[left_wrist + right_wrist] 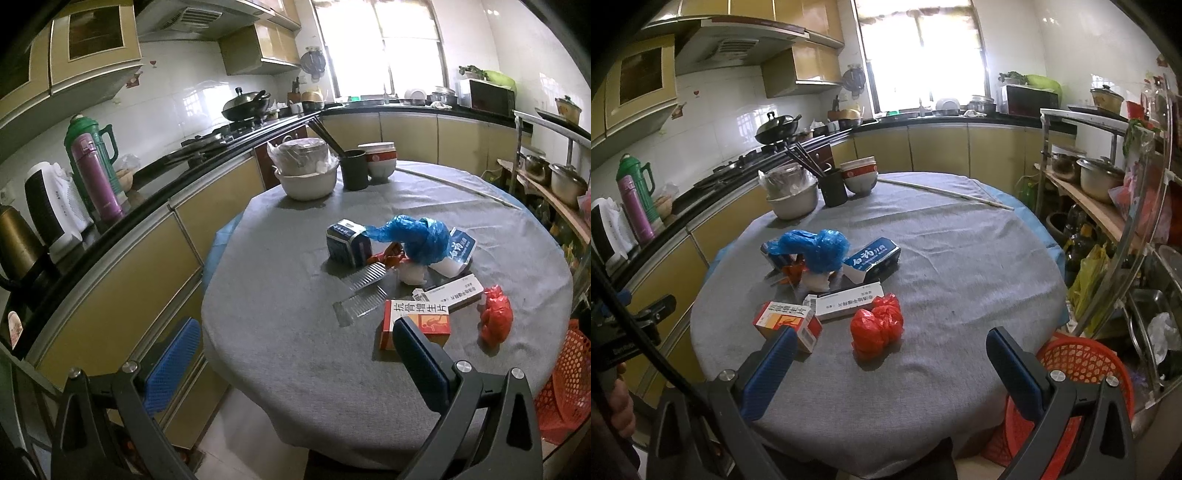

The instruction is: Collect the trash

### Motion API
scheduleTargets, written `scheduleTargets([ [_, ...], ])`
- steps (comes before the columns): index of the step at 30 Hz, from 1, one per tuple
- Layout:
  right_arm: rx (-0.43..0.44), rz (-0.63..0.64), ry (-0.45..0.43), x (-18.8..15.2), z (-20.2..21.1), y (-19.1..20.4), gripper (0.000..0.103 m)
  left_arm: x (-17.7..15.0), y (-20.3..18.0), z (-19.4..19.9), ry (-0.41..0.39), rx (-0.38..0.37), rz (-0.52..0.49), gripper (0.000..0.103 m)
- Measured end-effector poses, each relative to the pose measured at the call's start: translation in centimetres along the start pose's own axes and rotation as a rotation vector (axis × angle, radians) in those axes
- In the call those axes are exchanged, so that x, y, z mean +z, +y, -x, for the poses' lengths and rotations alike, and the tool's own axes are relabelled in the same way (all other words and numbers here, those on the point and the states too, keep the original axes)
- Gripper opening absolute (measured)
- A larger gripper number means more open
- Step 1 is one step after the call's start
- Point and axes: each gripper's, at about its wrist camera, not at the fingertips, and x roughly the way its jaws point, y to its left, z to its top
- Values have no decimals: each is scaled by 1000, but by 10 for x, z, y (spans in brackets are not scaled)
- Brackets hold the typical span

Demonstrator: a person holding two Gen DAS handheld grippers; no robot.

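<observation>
The trash lies in a little heap near the middle of a round table [960, 258] with a gray cloth on it. A scrunched red bag [877, 326] sits at the front of the heap, on the side nearest the right gripper. Just beside it are an orange box [788, 321] and a long white box [847, 304], and the two boxes touch. Behind them sits a crumpled blue bag [816, 249]. It lies over a dark blue box [349, 243] on one side and touches a blue and white box [875, 256] on the other. A small white wad [412, 275] and some orange scraps [388, 256] poke out under the blue bag. A see-through comb [360, 301] lies flat on the cloth by the orange box. Both grippers hang over the near edge of the table. The left gripper [295, 363] has its blue fingers wide apart and holds nothing. The right gripper [890, 373] is spread wide too, with nothing in it. A red basket [1086, 373] stands on the floor just past the table edge on the right. At the far side of the table are a white pot [306, 177], a black cup [354, 168] with chopsticks, and stacked bowls [380, 160].
</observation>
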Motion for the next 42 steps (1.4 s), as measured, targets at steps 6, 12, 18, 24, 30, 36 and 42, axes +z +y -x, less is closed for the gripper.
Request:
scheduleTargets([
  [6, 4, -9, 9, -1, -4, -3, 103, 0, -2, -5, 10, 1, -4, 103],
  [12, 7, -11, 17, -3, -9, -4, 103, 0, -4, -10, 20, 2, -6, 103],
  [18, 19, -21, 32, -4, -16, -6, 103, -1, -7, -16, 31, 1, -11, 103],
  [24, 33, -32, 48, -5, -26, -8, 103, 0, -10, -24, 46, 0, -16, 103],
  [30, 53, -53, 77, -3, -41, -12, 103, -1, -13, -38, 81, -16, -15, 103],
  [36, 92, -115, 132, -1, -71, -22, 103, -2, -13, -62, 139, -77, 4, 103],
  [42, 143, -209, 212, 0, -110, -35, 90, -4, -16, -88, 210, -183, 30, 103],
])
